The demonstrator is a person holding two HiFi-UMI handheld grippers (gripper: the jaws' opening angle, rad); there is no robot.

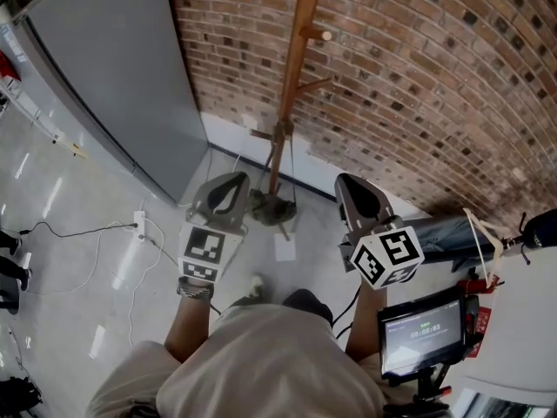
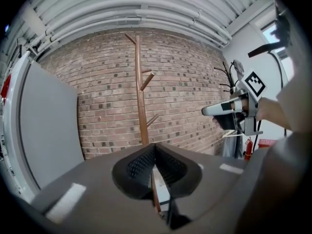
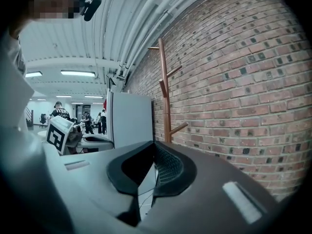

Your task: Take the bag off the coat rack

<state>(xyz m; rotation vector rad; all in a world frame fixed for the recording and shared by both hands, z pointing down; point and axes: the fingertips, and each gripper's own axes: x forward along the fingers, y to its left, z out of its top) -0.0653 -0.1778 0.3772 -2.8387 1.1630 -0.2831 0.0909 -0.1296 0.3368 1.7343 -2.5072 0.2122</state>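
Note:
A wooden coat rack (image 1: pixel 292 68) stands against the brick wall, and its upper pegs are bare in every view (image 2: pixel 140 91) (image 3: pixel 165 96). At its foot sits a dark olive bag (image 1: pixel 271 205). Thin straps seem to run from the bag up to a low peg. My left gripper (image 1: pixel 231 179) is just left of the bag and is shut with nothing in it (image 2: pixel 155 147). To the right of the rack's foot, my right gripper (image 1: pixel 350 183) is also shut and empty (image 3: pixel 155 145). From the left gripper view, the jaws hide the lower part of the rack.
A grey partition panel (image 1: pixel 130 85) stands to the left of the rack. On the floor lie a power strip with cables (image 1: pixel 139 225) and a white sheet (image 1: pixel 285 246). A dark bundle (image 1: pixel 452 233), a red item (image 1: pixel 479 287) and a small screen (image 1: pixel 422 329) are at the right.

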